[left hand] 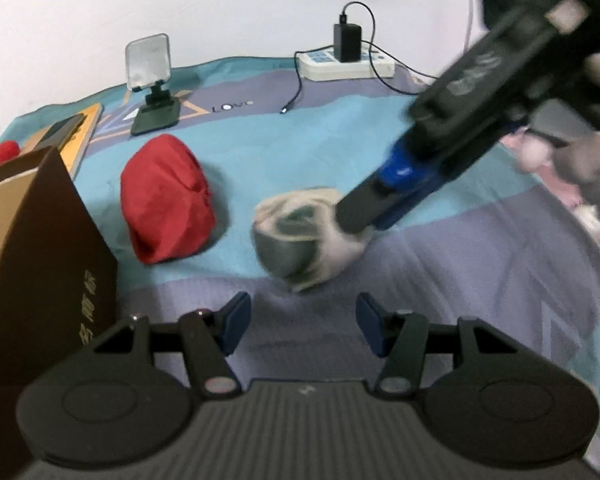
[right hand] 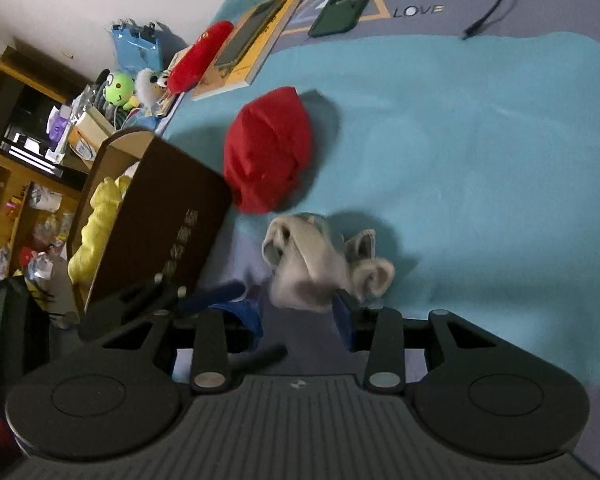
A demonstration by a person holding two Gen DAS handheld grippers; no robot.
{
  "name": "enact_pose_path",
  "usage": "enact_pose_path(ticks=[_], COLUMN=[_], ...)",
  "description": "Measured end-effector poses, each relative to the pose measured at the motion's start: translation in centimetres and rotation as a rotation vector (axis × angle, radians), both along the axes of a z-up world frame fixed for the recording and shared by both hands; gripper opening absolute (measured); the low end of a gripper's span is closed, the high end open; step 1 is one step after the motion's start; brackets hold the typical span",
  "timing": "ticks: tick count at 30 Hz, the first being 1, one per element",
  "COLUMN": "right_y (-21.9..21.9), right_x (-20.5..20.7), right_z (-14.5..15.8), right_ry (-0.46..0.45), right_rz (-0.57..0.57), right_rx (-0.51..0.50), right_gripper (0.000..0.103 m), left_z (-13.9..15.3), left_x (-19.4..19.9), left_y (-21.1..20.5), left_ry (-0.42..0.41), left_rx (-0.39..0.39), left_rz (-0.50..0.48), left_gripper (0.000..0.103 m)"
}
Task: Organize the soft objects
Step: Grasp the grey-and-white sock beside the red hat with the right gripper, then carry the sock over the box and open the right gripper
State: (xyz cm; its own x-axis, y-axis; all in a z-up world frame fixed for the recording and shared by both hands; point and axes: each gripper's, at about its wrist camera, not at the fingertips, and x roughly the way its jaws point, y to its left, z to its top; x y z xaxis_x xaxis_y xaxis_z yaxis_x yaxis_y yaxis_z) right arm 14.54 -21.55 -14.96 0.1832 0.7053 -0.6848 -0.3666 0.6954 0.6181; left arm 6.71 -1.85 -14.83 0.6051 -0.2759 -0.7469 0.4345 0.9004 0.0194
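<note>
A beige and grey rolled cloth bundle (left hand: 296, 240) lies on the blue bedspread; it also shows in the right wrist view (right hand: 304, 264). My right gripper (right hand: 300, 320) has its blue pads on either side of the bundle's near end, touching it; in the left wrist view the right gripper (left hand: 356, 220) comes down from the upper right onto the bundle. My left gripper (left hand: 298, 326) is open and empty, just short of the bundle. A red cloth bundle (left hand: 166, 200) lies to the left, also seen in the right wrist view (right hand: 268, 148). A brown cardboard box (right hand: 156, 220) stands at the left, holding a yellow soft item (right hand: 96, 220).
A phone stand with mirror (left hand: 152, 80), a book with a phone on it (left hand: 72, 136) and a power strip with charger and cable (left hand: 346, 56) lie at the far side. A red plush (right hand: 200, 56), small toys and shelves (right hand: 20, 160) are beyond the bed's left edge.
</note>
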Motion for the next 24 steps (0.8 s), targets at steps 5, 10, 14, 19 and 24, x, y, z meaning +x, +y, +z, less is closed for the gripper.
enact_pose_path(ticks=[5,10,14,19,24], right_y=[-2.6,-2.3,-0.9,-1.2,-1.3], right_x=[-0.9,0.5,1.1,-1.3,-4.2], right_z=[0.1,-3.1,-5.2,-5.0,-3.1], right_ry=[-0.043,-0.006,0.072,0.103,0.079], right_rz=[-0.213,-0.398,-0.415,-0.406,-0.402], right_rx=[0.165,0.236,0.202,0.295,0.312], right_gripper=[0.023,0.023,0.023,0.023,0.024], left_z=[-0.3,-0.3,-1.0,-0.7,0.8], left_x=[0.2,1.1,2.7,2.4,-0.4], left_y=[-0.4,-1.8,-2.3,-0.9,-0.3], left_ry=[0.013,-0.037,-0.026,0.015,0.000], left_rx=[-0.012,0.011,0.026,-0.053,-0.089], left_rz=[-0.004,-0.010,-0.002,0.013,-0.020], left_gripper=[0.058,0.058,0.058,0.058,0.058])
